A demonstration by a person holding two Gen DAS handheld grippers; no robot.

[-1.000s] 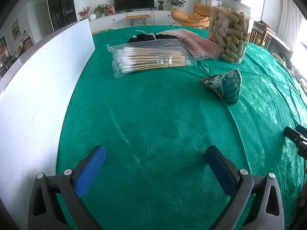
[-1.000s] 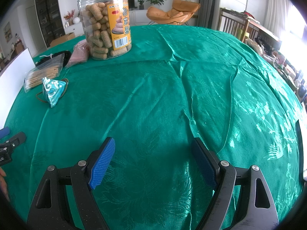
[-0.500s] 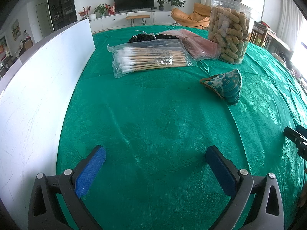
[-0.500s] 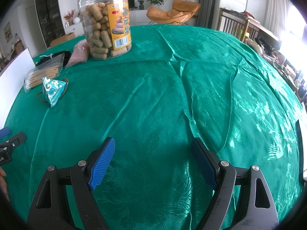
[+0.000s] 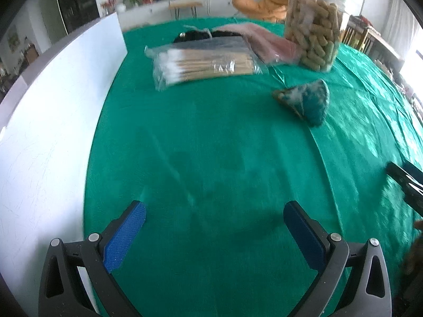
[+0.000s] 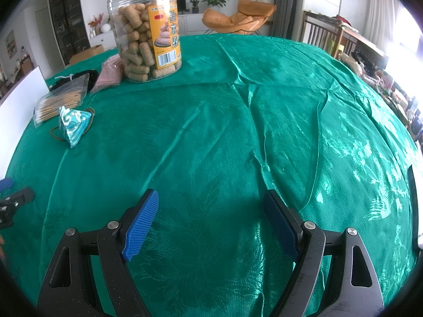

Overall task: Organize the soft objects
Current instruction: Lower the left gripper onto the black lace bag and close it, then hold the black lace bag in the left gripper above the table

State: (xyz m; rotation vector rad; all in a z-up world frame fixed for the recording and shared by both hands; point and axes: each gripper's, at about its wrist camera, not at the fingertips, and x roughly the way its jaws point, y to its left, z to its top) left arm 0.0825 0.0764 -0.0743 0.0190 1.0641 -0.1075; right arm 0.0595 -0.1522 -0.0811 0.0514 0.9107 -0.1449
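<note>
Desk, green cloth [image 6: 238,121]. Left claw [image 5: 214,219], right claw [image 6: 211,211]: both jaws apart, empty, poised over bare cloth. Soft items unsorted at 11–1 o'clock of the left view: teal triangular pouch [image 5: 306,100], cotton-swab bag [image 5: 206,66], pink bag [image 5: 269,45]. Snack jar [image 6: 148,34] standing behind them.

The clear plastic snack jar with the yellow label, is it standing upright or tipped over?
Upright. The clear plastic snack jar stands on its base on the green tablecloth, its label text reading vertically.

Green-clothed table [image 6: 238,132] bearing snack jar [image 6: 148,34], swab bag [image 5: 206,63], teal pouch [image 6: 74,124].
</note>
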